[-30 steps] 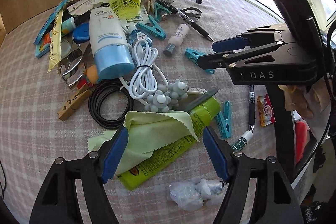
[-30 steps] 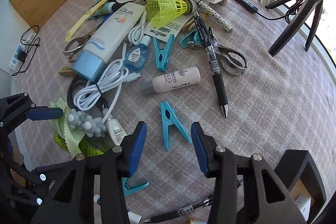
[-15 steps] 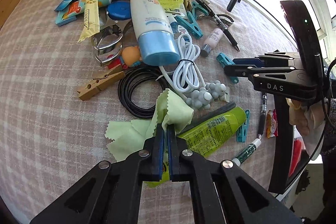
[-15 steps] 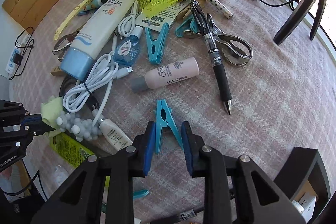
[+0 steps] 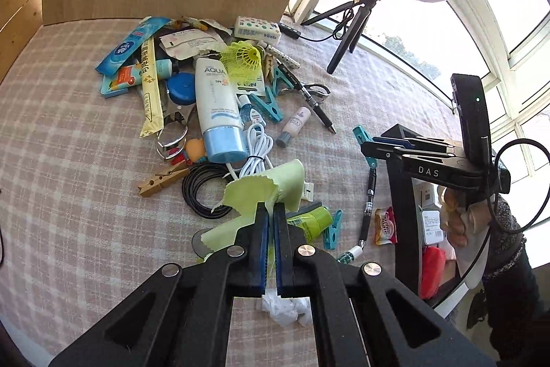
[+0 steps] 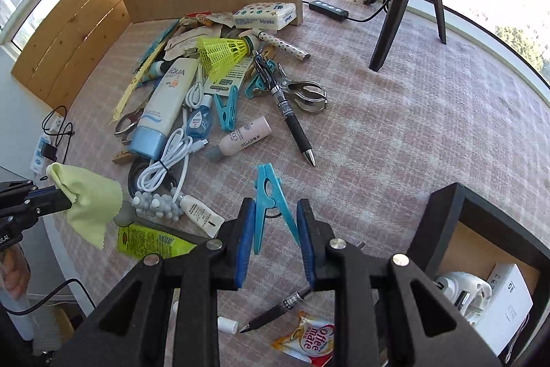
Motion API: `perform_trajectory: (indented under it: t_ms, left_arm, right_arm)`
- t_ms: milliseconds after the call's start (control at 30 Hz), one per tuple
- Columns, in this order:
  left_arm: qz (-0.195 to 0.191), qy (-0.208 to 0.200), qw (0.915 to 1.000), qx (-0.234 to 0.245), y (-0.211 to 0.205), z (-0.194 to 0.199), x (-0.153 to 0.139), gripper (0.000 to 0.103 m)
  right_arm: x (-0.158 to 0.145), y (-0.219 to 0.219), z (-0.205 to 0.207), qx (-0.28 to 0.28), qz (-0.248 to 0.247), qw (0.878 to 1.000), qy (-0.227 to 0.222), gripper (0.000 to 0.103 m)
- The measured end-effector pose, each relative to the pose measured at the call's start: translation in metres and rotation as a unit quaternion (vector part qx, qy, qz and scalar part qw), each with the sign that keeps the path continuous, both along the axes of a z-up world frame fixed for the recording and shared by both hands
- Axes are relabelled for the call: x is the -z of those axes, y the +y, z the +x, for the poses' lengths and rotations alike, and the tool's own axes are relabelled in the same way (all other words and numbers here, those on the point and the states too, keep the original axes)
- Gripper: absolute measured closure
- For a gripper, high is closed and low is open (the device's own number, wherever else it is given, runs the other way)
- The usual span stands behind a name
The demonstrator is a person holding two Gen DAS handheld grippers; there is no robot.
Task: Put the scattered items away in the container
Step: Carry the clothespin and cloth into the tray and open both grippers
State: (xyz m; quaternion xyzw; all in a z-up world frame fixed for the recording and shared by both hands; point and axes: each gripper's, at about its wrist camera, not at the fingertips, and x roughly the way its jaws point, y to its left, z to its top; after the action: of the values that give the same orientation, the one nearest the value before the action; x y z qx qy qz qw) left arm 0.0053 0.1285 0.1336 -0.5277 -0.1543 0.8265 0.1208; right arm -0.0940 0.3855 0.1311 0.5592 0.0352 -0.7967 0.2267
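Container [image 6: 481,229] only in right view; jaws clamped on cloth [image 5: 271,181], clothespin [image 6: 271,202].

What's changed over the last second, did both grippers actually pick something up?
Yes. The left gripper closed on the green cloth and raised it off the green tube. The right gripper closed on the blue clothespin and lifted it from the tablecloth. The rest of the pile stayed as it was.
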Motion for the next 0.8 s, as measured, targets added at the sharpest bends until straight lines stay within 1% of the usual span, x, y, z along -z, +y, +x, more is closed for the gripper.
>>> perform_trajectory:
  t_ms: [100, 167, 233, 333, 400, 500, 600, 800]
  left_arm:
    - [0.01, 0.017, 0.9995, 0.025, 0.021, -0.004, -0.017, 0.101]
    - [0.024, 0.023, 0.9984, 0.046, 0.039, -0.007, -0.024, 0.101]
    - [0.032, 0.028, 0.9967, 0.068, 0.058, -0.009, -0.031, 0.101]
    - [0.043, 0.034, 0.993, 0.105, 0.093, -0.013, -0.039, 0.101]
    - [0.049, 0.036, 0.9898, 0.129, 0.117, -0.014, -0.043, 0.101]
    - [0.061, 0.034, 0.9838, 0.165, 0.154, -0.017, -0.047, 0.101]
    - [0.059, 0.036, 0.9774, 0.2, 0.191, -0.017, -0.05, 0.101]
    - [0.049, 0.03, 0.9639, 0.26, 0.256, -0.011, -0.048, 0.101]
  right_arm:
    - [-0.017, 0.024, 0.02, 0.036, -0.012, 0.999, 0.013, 0.079]
    - [-0.029, 0.052, 0.031, 0.062, -0.017, 0.998, 0.023, 0.079]
    - [-0.034, 0.076, 0.041, 0.09, -0.02, 0.995, 0.033, 0.079]
    - [-0.051, 0.123, 0.062, 0.132, -0.012, 0.99, 0.048, 0.079]
    - [-0.055, 0.153, 0.075, 0.162, -0.003, 0.985, 0.054, 0.079]
    - [-0.054, 0.196, 0.1, 0.208, 0.01, 0.977, 0.051, 0.079]
    - [-0.046, 0.231, 0.126, 0.248, 0.022, 0.968, 0.042, 0.079]
    - [-0.035, 0.279, 0.167, 0.309, 0.03, 0.95, 0.028, 0.079]
